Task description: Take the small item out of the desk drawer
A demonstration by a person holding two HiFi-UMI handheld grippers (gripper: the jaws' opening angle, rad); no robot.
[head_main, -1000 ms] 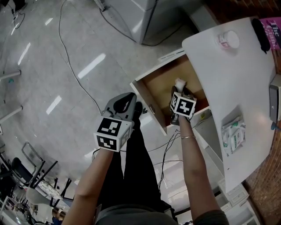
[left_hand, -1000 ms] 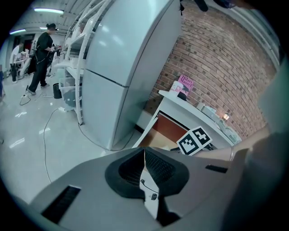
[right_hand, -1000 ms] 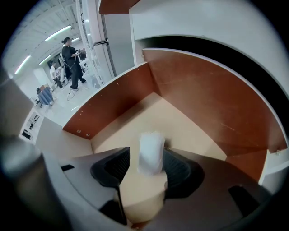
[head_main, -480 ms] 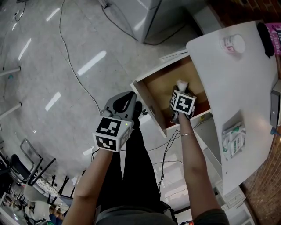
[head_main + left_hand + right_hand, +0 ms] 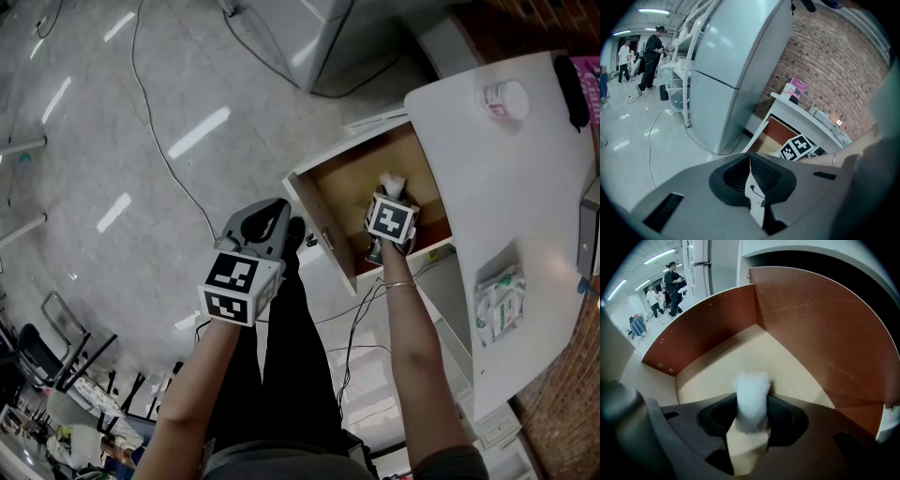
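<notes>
Left gripper (image 5: 275, 210): nearest, held over floor beside person's leg, claw pressed together, nothing in it. Right gripper (image 5: 751, 417): pointed steeply down into open drawer (image 5: 338, 190); claw has just been closing, now pinching small white item (image 5: 751, 386) between its pads. Item stands upright on pale drawer bottom, near brown back corner. White desk top (image 5: 511, 187) beyond: white packet (image 5: 497, 302) with green print, white jar (image 5: 504, 99) with red label, pink-covered item (image 5: 589, 77) at far edge. Writing on all three too small to read.
</notes>
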